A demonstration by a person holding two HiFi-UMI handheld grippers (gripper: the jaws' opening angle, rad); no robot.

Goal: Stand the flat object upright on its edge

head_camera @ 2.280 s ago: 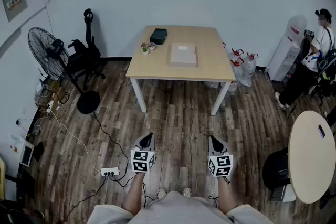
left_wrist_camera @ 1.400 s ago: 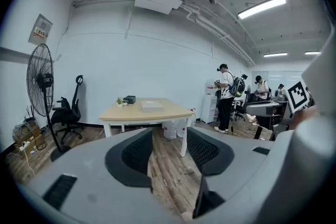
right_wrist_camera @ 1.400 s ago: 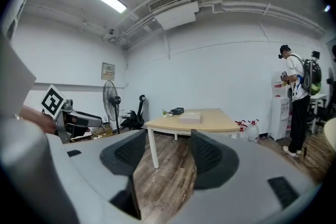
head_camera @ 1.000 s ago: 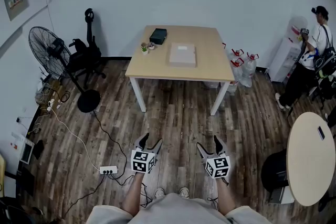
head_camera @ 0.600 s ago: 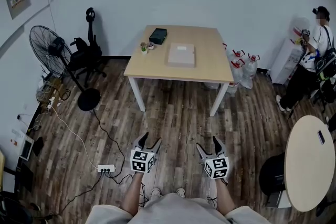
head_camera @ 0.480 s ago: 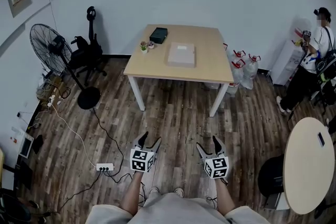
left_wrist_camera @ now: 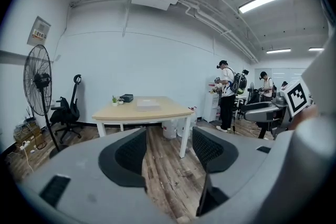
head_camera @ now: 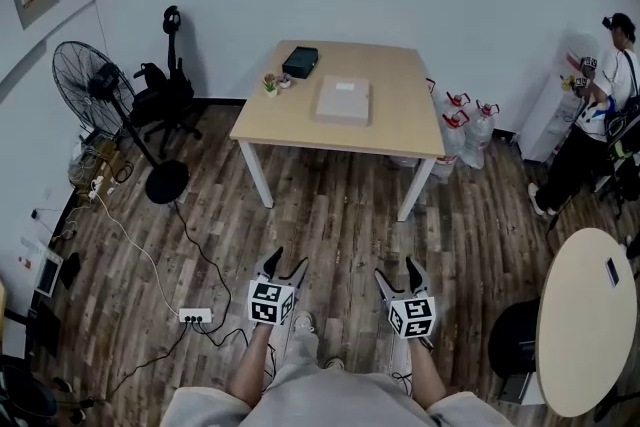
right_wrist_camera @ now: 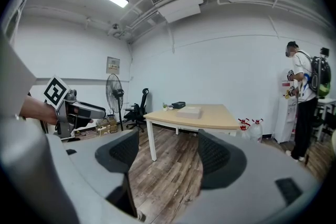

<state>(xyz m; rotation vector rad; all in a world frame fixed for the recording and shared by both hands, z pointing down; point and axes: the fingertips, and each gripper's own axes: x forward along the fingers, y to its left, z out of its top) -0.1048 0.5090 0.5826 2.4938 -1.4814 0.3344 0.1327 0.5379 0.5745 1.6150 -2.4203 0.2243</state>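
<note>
Head view. The person stands on the wood floor (head_camera: 340, 215), well apart from the table (head_camera: 400, 130). A claw is held low in each hand. The left gripper (head_camera: 286, 265) has its jaws spread, released, with nothing in them. The right gripper (head_camera: 396, 273) is the same: jaws apart, empty. The flat object (head_camera: 343, 100), a pale slab, lies flat on the tabletop near the middle. A dark box (head_camera: 300, 62) and a small plant (head_camera: 270, 83) sit near the table's far left corner. A standing fan (head_camera: 85, 75) and an office chair (head_camera: 160, 100) are off to the left. Water bottles (head_camera: 468, 120) stand beside the table's right legs. A bystander (head_camera: 600, 115) is at the far right.

Left gripper view. The black pads (left_wrist_camera: 131, 152) stand wide apart, with only floorboards showing between them. The table is ahead in the distance. The flat object lies flat on top, to the right of the plant and box.

Right gripper view. Its pads (right_wrist_camera: 123, 152) are also apart, with bare floor between them and nothing gripped. The table is ahead and the flat object lies flat on it, untouched. The bystander stands at the right edge.
</note>
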